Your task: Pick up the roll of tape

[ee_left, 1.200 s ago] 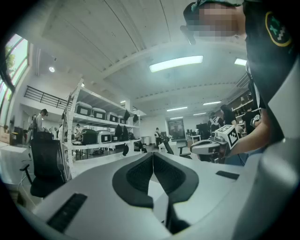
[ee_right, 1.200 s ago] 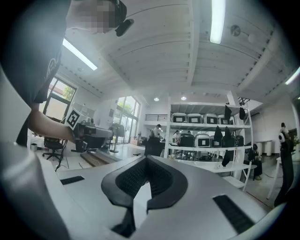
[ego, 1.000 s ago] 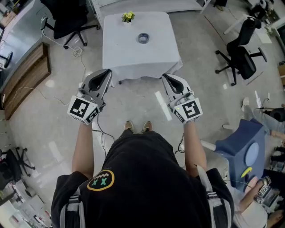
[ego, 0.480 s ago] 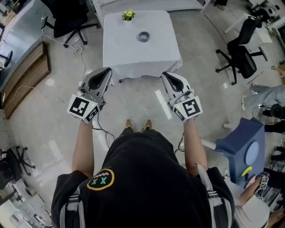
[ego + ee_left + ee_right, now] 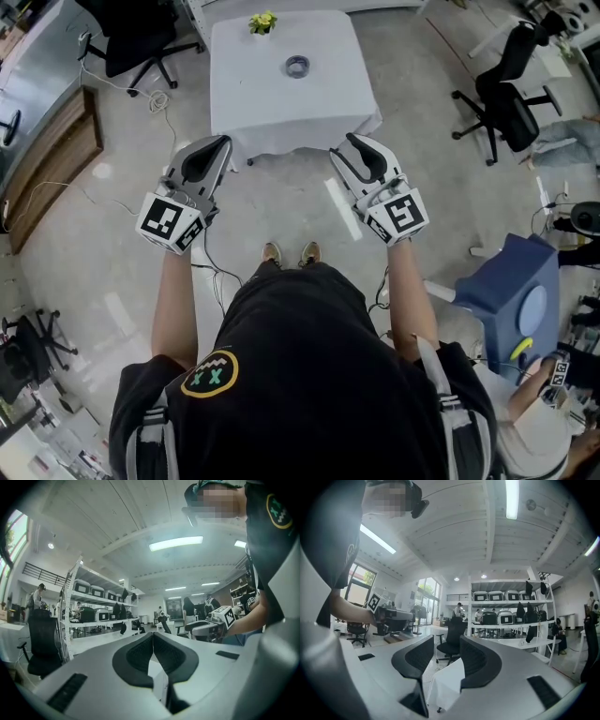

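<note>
The roll of tape (image 5: 298, 67), a small grey ring, lies on a table draped in white cloth (image 5: 281, 108) some way ahead of me. A yellow-green plant (image 5: 262, 21) stands at the table's far edge. My left gripper (image 5: 222, 143) is held level short of the table, and its jaws are shut and empty (image 5: 153, 637). My right gripper (image 5: 342, 147) is level beside it. Its jaws have just been opening and now stand apart with nothing between them (image 5: 446, 644). Through that gap I see the cloth-covered table (image 5: 446, 684), but the tape is hidden there.
Black office chairs stand at the back left (image 5: 141, 37) and on the right (image 5: 502, 98). A wooden bench (image 5: 52, 159) runs along the left and a blue unit (image 5: 511, 291) sits at the right. Cables trail over the floor (image 5: 211, 272). Shelving (image 5: 508, 616) shows in the gripper views.
The right gripper's jaws have parted from shut to open. Both hands stay where they were. The head view has shifted slightly, so the table sits a little higher in the frame.
</note>
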The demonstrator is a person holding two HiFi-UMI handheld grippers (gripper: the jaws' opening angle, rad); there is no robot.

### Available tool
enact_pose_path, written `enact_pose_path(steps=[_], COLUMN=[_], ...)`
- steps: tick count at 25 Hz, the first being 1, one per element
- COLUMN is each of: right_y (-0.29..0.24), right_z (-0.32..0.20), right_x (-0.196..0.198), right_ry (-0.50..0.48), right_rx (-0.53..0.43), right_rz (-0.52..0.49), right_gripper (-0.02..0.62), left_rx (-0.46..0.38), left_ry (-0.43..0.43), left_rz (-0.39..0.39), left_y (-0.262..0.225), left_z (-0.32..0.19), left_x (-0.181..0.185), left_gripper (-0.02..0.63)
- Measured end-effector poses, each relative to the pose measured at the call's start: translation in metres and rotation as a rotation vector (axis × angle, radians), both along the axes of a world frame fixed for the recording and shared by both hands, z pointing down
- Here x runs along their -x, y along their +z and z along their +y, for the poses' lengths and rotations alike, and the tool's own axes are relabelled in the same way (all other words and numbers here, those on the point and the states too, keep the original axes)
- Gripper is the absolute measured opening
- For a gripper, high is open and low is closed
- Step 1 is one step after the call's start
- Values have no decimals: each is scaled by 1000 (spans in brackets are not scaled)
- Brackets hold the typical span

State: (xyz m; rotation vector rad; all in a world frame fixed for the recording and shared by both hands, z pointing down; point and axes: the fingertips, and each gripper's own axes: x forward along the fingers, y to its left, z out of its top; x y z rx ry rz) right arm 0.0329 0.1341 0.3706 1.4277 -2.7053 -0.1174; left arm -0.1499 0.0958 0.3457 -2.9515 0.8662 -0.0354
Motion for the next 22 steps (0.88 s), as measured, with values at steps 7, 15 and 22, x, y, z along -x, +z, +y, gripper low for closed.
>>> enact_pose_path(steps=[7, 15, 22], right_y=[1, 7, 12], right_z=[-1, -1, -4], right_x=[1, -3, -14], right_ry=[-8, -8, 60], right_rx=[16, 46, 49], right_rz=[-10, -12, 6], right_gripper=[322, 554, 600], left_rx=[-2, 5, 6], left_ry=[-2, -14, -14], left_rz=[-2, -2, -7], left_y=[0, 2, 4], left_z=[-1, 0, 0], left_x=[2, 1, 1], left_gripper=[20, 20, 20])
